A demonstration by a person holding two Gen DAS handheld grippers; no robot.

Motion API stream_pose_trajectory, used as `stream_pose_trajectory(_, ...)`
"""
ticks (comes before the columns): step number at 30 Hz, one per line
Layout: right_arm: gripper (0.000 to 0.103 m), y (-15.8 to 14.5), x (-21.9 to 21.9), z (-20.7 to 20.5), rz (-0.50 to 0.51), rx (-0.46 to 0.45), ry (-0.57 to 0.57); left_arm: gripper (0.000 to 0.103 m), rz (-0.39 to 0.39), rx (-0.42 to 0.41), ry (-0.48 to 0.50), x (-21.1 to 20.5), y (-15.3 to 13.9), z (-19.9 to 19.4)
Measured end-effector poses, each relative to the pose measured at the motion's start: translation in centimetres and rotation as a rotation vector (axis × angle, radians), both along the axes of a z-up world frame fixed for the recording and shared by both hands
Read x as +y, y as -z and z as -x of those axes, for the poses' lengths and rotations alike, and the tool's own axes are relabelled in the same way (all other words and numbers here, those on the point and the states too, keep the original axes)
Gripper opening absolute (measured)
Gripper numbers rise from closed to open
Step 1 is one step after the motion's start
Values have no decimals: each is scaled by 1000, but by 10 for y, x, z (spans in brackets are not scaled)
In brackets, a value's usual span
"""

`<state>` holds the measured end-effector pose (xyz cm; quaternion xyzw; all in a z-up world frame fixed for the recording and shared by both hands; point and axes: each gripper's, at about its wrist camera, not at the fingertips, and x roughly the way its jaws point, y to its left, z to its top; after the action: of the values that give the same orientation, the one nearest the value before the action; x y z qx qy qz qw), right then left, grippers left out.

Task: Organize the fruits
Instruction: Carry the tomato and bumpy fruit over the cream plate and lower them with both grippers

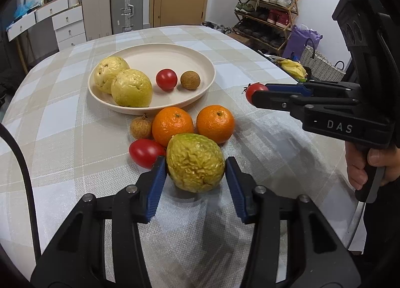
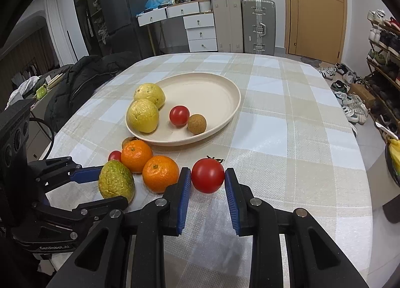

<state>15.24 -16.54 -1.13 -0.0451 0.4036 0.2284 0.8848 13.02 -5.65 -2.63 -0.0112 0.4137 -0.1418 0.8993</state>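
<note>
My left gripper [image 1: 196,163] is shut on a wrinkled green-yellow fruit [image 1: 195,161] that rests on the checked tablecloth; its blue pads touch both of the fruit's sides. Behind the fruit lie two oranges [image 1: 172,125] [image 1: 215,123], a red tomato [image 1: 145,152] and a brown longan [image 1: 140,127]. The cream plate [image 1: 162,57] holds two yellow fruits [image 1: 131,87], a tomato [image 1: 166,79] and a longan [image 1: 190,80]. My right gripper [image 2: 208,173] is shut on a stemmed red tomato [image 2: 207,175], to the right of the oranges.
The table's right edge drops to a floor with a shoe rack [image 1: 267,10] and a basket with bananas [image 1: 293,67]. A dark coat [image 2: 82,80] lies off the table's left side. Suitcases and drawers stand at the back wall. A hand [image 1: 370,165] holds the right gripper's grip.
</note>
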Motion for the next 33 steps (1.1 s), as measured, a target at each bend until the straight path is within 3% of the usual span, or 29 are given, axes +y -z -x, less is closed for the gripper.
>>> stream_pose_trajectory(10, 28, -1, 3, 3, 0, -8, -14, 45, 10, -51, 1, 3, -9, 5)
stream_pose_trajectory(23, 28, -24, 2, 16, -70, -101, -34, 45, 16, -137, -44, 19, -32, 15)
stream_pose_trajectory(33, 28, -34, 4, 22, -99, -144, -50, 45, 23, -158, -84, 30, -40, 15)
